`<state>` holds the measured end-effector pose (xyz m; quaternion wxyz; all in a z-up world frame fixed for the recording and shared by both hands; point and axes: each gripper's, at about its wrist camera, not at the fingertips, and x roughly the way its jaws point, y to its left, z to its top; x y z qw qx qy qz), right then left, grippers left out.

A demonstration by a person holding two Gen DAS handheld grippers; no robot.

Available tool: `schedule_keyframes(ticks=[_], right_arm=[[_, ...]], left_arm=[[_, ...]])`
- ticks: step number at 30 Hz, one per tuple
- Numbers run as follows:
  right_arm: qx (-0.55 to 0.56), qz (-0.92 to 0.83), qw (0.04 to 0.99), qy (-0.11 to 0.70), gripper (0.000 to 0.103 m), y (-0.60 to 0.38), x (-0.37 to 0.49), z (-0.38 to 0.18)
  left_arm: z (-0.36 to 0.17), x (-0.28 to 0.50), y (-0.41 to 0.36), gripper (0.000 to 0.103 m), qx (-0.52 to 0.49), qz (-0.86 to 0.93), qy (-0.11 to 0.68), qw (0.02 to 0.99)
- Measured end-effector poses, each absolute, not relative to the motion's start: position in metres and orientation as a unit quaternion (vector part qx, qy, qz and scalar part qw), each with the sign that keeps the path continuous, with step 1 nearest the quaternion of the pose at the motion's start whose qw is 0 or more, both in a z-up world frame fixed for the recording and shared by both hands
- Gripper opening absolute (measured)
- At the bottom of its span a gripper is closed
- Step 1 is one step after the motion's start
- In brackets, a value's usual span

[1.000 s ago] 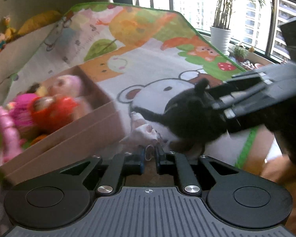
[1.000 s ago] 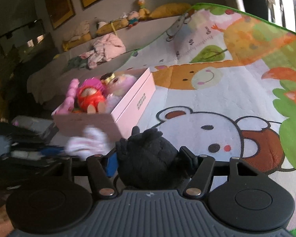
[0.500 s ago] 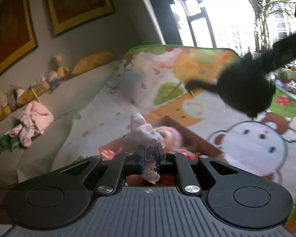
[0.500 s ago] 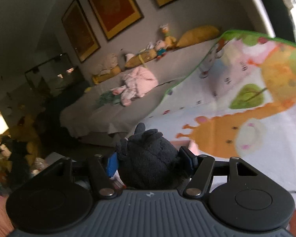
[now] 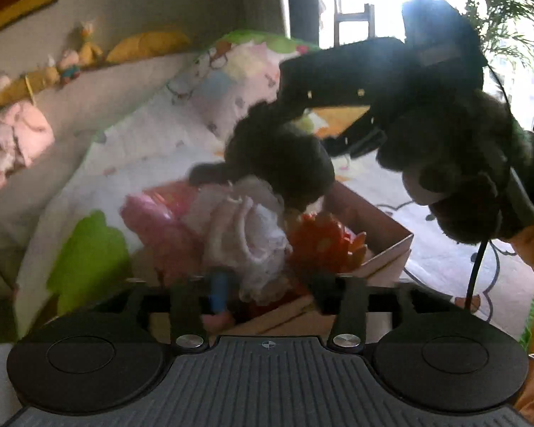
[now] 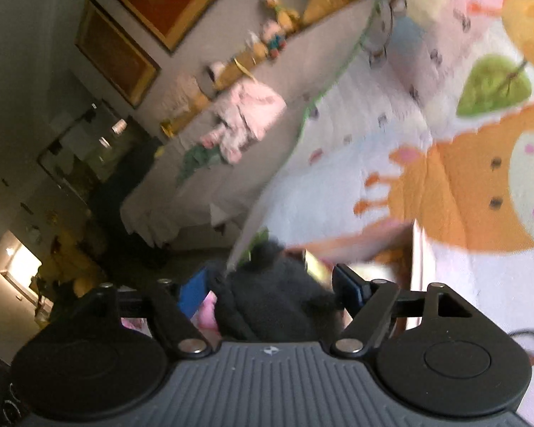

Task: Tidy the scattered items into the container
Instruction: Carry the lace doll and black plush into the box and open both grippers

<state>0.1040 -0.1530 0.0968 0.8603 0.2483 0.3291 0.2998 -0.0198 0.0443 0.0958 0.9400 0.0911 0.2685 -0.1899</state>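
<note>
In the left wrist view my left gripper is open above the pink box. A white frilly cloth toy sits between and just beyond its fingers, on top of the pink and orange toys in the box. The right gripper's dark body reaches in from the right with a black plush toy over the box. In the right wrist view my right gripper has its jaws spread, and the black plush lies loosely between them over the box.
The box sits on a cartoon play mat. A grey sofa with pink clothes and small plush toys is behind. Windows and a potted plant are to the right. A gloved hand holds the right gripper.
Both grippers moved over the box and tilted down. The left gripper opened and let the white cloth toy go into the box. The right jaws widened around the black plush.
</note>
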Motion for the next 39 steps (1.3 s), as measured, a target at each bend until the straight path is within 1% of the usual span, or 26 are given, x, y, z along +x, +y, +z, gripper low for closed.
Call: schedule_keyframes(ticks=[4, 6, 8, 10, 13, 14, 17, 18, 23, 25, 27, 28, 29, 30, 32, 36, 37, 38, 39], right_arm=[[0.212, 0.278, 0.891, 0.289, 0.074, -0.165, 0.089, 0.116], [0.175, 0.27, 0.904, 0.283, 0.065, -0.16, 0.081, 0.118], [0.145, 0.278, 0.903, 0.293, 0.061, -0.149, 0.077, 0.113], [0.127, 0.265, 0.905, 0.308, 0.061, -0.137, 0.079, 0.105], [0.14, 0.27, 0.904, 0.302, 0.061, -0.131, 0.088, 0.1], [0.143, 0.269, 0.903, 0.302, 0.061, -0.131, 0.089, 0.1], [0.136, 0.276, 0.9, 0.308, 0.063, -0.132, 0.085, 0.1], [0.129, 0.275, 0.902, 0.308, 0.065, -0.132, 0.081, 0.101], [0.117, 0.26, 0.912, 0.296, 0.067, -0.146, 0.058, 0.108], [0.105, 0.26, 0.917, 0.283, 0.07, -0.158, 0.042, 0.113], [0.081, 0.263, 0.922, 0.273, 0.075, -0.167, 0.022, 0.114], [0.07, 0.265, 0.923, 0.272, 0.076, -0.171, 0.014, 0.113], [0.055, 0.269, 0.922, 0.272, 0.077, -0.174, 0.004, 0.109], [0.044, 0.273, 0.92, 0.276, 0.078, -0.175, -0.005, 0.105], [0.028, 0.283, 0.913, 0.293, 0.078, -0.175, -0.019, 0.094], [0.005, 0.288, 0.902, 0.322, 0.077, -0.168, -0.039, 0.067], [0.003, 0.283, 0.902, 0.325, 0.076, -0.166, -0.041, 0.061], [0.004, 0.277, 0.903, 0.328, 0.071, -0.165, -0.04, 0.057], [0.007, 0.274, 0.903, 0.332, 0.062, -0.164, -0.039, 0.054]], left_arm=[[0.111, -0.03, 0.049, 0.059, 0.08, -0.196, 0.229, 0.95], [0.113, -0.029, 0.044, 0.056, 0.083, -0.198, 0.215, 0.953], [0.111, -0.023, 0.04, 0.055, 0.081, -0.205, 0.217, 0.951], [0.105, -0.014, 0.033, 0.055, 0.079, -0.211, 0.233, 0.946], [0.094, -0.001, 0.027, 0.056, 0.075, -0.208, 0.261, 0.94], [0.092, 0.002, 0.028, 0.059, 0.07, -0.206, 0.266, 0.939], [0.094, 0.005, 0.033, 0.053, 0.055, -0.2, 0.273, 0.939], [0.094, 0.004, 0.033, 0.053, 0.057, -0.199, 0.273, 0.939], [0.097, 0.001, 0.032, 0.055, 0.07, -0.19, 0.277, 0.939], [0.102, -0.004, 0.036, 0.058, 0.071, -0.181, 0.274, 0.942], [0.108, -0.014, 0.042, 0.069, 0.082, -0.174, 0.264, 0.945], [0.11, -0.019, 0.045, 0.073, 0.093, -0.167, 0.259, 0.947], [0.111, -0.023, 0.048, 0.081, 0.106, -0.161, 0.256, 0.947], [0.111, -0.027, 0.051, 0.086, 0.119, -0.156, 0.256, 0.946], [0.107, -0.032, 0.057, 0.088, 0.139, -0.146, 0.265, 0.943], [0.092, -0.033, 0.067, 0.088, 0.148, -0.131, 0.3, 0.933], [0.087, -0.032, 0.068, 0.088, 0.147, -0.128, 0.309, 0.931], [0.083, -0.031, 0.069, 0.088, 0.146, -0.127, 0.317, 0.929], [0.08, -0.03, 0.068, 0.087, 0.145, -0.128, 0.322, 0.927]])
